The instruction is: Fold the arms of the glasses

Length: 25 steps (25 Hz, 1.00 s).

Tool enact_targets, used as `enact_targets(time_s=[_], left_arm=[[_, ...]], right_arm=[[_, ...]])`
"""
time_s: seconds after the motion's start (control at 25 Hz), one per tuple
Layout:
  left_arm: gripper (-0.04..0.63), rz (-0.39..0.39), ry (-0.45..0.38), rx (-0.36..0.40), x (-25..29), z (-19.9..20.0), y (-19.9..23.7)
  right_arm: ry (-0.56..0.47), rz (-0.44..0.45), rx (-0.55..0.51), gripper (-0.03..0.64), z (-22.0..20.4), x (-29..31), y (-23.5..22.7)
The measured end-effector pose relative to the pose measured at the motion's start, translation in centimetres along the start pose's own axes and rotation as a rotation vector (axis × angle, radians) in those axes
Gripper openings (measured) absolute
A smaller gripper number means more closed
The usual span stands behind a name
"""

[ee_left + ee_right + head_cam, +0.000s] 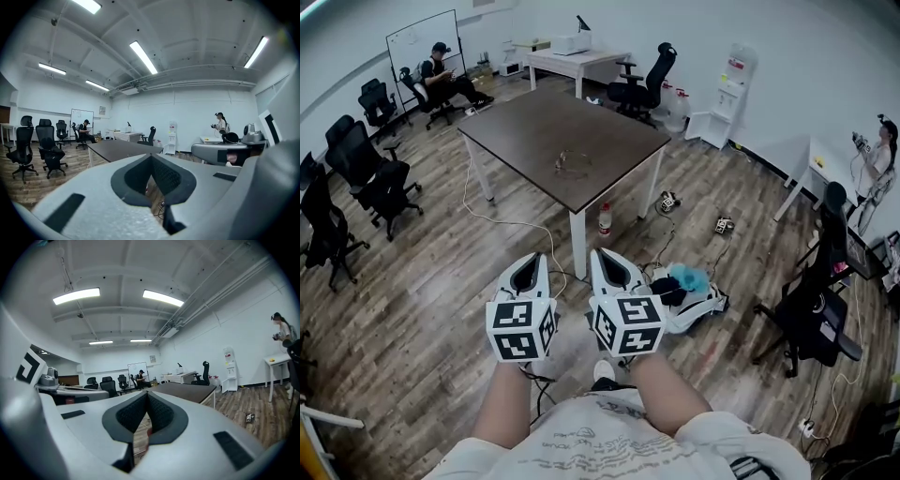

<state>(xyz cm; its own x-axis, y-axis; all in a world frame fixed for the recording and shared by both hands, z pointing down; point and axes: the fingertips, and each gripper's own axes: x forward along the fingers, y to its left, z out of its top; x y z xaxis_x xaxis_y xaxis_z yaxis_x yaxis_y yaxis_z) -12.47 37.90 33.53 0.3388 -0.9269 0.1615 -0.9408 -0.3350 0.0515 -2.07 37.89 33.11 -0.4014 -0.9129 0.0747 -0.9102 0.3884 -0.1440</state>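
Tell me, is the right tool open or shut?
Shut. The right tool shows its jaws pressed together in the right gripper view, nothing between them.

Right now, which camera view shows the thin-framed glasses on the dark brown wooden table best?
The head view: it looks down on the thin-framed glasses, small, near the middle of the dark brown table. Both gripper views see that tabletop almost edge-on, and the glasses cannot be made out there.

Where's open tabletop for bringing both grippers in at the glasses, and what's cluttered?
The table is bare all around the glasses near its middle; every edge is free. Crowded: the floor by its near leg, with a bottle, cables and a bag.
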Motion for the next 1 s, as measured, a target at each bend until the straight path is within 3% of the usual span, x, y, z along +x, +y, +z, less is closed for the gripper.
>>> enact_targets(time_s=[0.52,1.0], left_arm=[[0.014,0.015,0.024,0.019,14.2,2.2,-2.3],[0.014,0.039,0.065,0.018,20.6,1.5,-2.5]], right_arm=[[0.012,0.035,0.005,0.012,2.1,8.7,-10.9],[0.052,0.059,0.027,0.012,1.0,13.2,-15.3]])
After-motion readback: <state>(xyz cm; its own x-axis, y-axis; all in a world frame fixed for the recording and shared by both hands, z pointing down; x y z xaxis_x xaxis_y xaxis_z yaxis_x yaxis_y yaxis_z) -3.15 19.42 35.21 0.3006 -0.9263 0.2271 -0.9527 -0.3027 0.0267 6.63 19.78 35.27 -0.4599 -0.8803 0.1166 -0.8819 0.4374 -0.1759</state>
